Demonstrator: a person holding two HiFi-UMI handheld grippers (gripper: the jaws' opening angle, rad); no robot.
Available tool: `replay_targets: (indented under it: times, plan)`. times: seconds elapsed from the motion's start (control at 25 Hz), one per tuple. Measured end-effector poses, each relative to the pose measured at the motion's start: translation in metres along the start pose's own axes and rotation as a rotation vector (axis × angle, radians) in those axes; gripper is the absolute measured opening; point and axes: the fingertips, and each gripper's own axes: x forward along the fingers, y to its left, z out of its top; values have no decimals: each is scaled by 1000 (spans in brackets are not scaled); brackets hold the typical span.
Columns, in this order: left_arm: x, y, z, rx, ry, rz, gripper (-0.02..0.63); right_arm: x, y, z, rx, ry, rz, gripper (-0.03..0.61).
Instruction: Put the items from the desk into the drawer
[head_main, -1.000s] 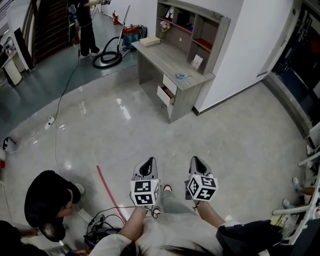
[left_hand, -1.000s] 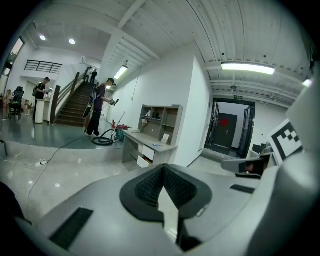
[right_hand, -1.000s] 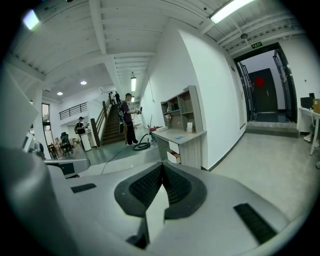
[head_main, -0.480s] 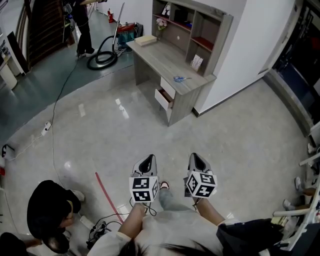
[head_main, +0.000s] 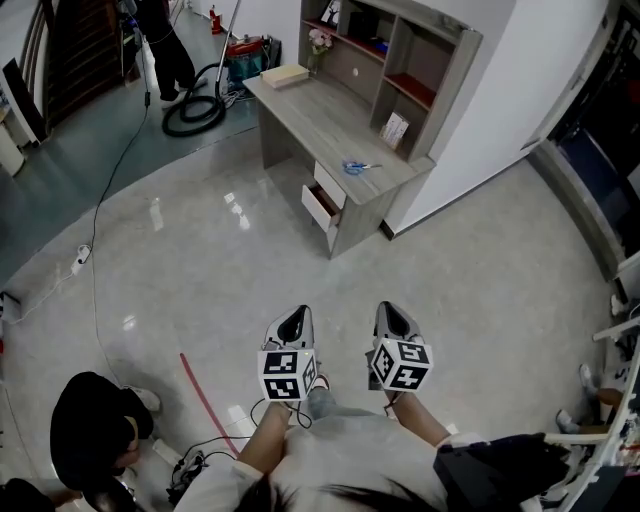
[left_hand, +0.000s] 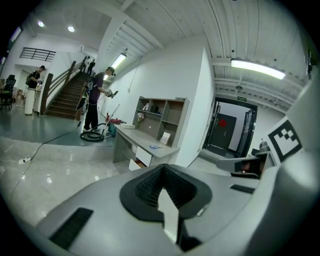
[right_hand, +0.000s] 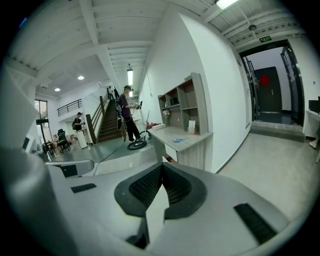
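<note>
A glossy grey floor (head_main: 200, 260) runs to a white wall (head_main: 480, 110). Against the wall stands the tabletop (head_main: 320, 125), with 1 drawer (head_main: 322, 203) pulled open. The left gripper (head_main: 293, 325) and right gripper (head_main: 392, 318) hang well apart from it, both clenched on nothing. A flat box (head_main: 285, 76) and blue scissors (head_main: 358, 167) lie on the tabletop.

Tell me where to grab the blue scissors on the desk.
Probably take the scissors at the neck between the blue handles and the blades, coming straight down from above: they lie flat on the desk near its front edge, so a sideways approach finds little to grip.
</note>
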Motion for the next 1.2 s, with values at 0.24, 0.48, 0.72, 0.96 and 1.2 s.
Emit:
replay_targets:
  times: [0.24, 0.48, 0.72, 0.96, 1.2]
  plan:
    - [49, 10, 24, 16, -5, 28, -3, 48, -20, 25, 15, 5, 17, -2]
    - [81, 17, 43, 32, -11, 46, -3, 80, -32, 48, 33, -11, 33, -2]
    - [101, 19, 45, 60, 20, 41, -3, 94, -49, 52, 68, -7, 19, -2]
    - [118, 22, 59, 96, 7, 33, -3, 109, -61, 51, 127, 8, -9, -2]
    - [160, 41, 78, 135, 2, -1, -3, 145, -68, 61, 174, -5, -63, -2]
